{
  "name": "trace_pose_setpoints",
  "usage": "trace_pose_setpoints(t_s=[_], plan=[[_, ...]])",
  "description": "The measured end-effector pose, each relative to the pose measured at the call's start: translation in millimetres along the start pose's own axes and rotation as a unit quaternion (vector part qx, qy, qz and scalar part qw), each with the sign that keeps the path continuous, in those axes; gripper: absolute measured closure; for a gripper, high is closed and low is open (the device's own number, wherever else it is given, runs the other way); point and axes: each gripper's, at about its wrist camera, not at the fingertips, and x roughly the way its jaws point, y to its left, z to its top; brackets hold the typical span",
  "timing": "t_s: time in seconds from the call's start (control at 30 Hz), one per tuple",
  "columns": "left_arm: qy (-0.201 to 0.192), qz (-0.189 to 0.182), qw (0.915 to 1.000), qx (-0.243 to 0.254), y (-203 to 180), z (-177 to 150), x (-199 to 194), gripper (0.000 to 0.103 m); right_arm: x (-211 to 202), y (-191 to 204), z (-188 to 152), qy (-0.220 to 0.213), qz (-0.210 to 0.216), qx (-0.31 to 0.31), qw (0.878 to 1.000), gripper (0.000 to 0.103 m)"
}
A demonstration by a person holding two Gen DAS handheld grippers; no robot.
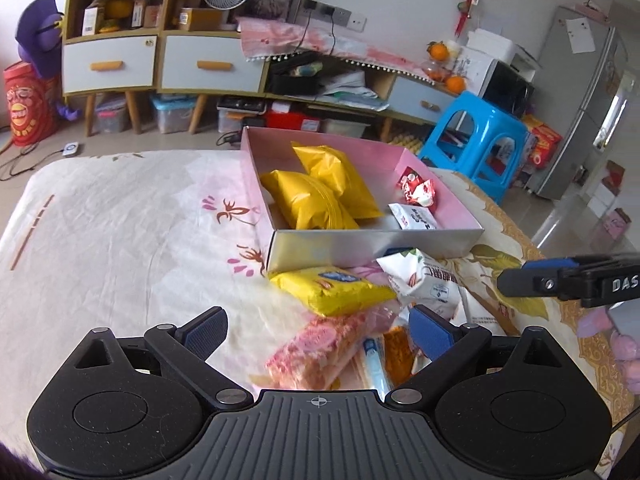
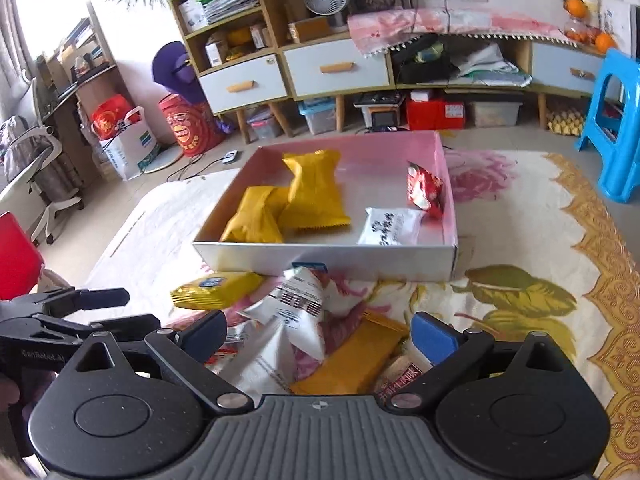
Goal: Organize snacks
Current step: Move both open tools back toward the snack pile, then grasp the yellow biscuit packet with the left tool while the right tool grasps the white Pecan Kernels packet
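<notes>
A floral cloth covers the surface [image 1: 120,240], and on it sits a shallow pink-lined box [image 1: 372,246] holding two yellow packets [image 1: 320,192], a white packet [image 1: 414,216] and a small red packet [image 1: 416,188]. Near the box's front wall lies a loose heap of snacks: a yellow pack [image 1: 332,290], a crumpled white bag [image 1: 424,284] and a pink pack [image 1: 320,350]. The left hand-held gripper [image 1: 318,334] hangs over the heap, fingers spread, gripping nothing. The right hand-held gripper [image 2: 320,336] is likewise spread wide and empty above the heap
</notes>
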Motion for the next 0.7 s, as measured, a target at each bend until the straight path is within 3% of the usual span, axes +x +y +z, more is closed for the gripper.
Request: trace_pose_setpoints(t_s=[0.23,0.37,0.53,0.7], plan=[[-0.013,-0.027,0.9984,-0.048,2,16,15,0.008,15,-18,2,0.001,-0.004,0.05,0.999,0.025],[-0.006,-0.014,0.9982,-0.057,-5,21,30,0.013,26,-17,11,-0.005,0.018,0.074,0.997,0.035],[0.012,0.021,0.9984,-0.051,-11,19,45,0.026,46,-8,19,0.004,0.04,0.087,0.995,0.041],[0.027,0.037,0.998,-0.042,-7,15,47,0.042,63,1,17,0.027,0.036,0.08,0.996,0.043]])
